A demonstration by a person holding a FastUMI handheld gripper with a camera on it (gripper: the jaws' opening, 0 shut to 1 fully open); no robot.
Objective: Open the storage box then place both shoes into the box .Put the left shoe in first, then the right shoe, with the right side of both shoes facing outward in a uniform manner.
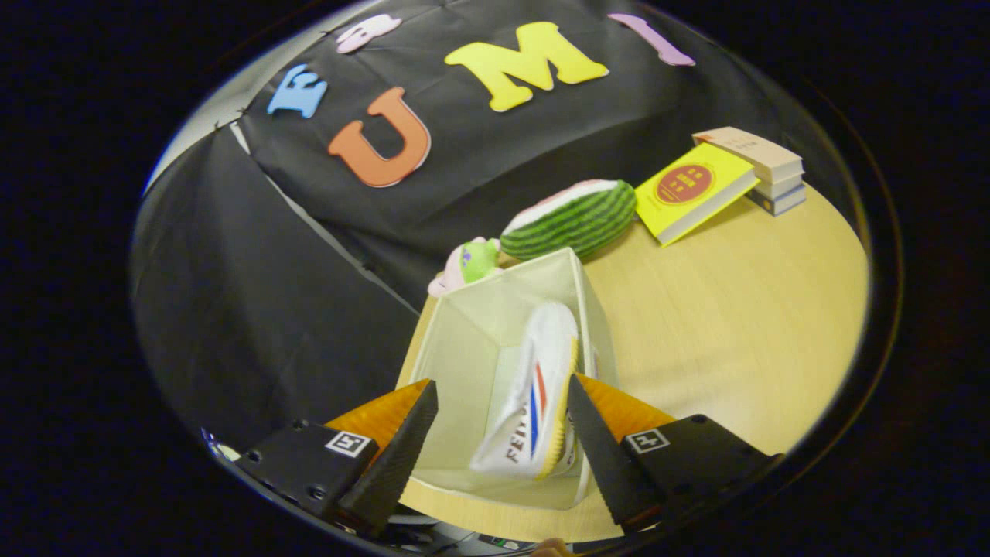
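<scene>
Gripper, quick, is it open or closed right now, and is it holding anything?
Gripper: open, holding nothing. Its fingers stand wide apart above the open storage box; a white shoe sits in the box between them, near the right finger, not clamped.

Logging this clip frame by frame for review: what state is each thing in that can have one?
storage box: open, upright on the table.
white shoe: inside the box, lying on its side against the wall nearer the books, striped side showing.
gripper: open, fingers apart above the box, pressing on nothing.
yellow book: closed, leaning on the book stack.
watermelon plush: lying beyond the box.
</scene>
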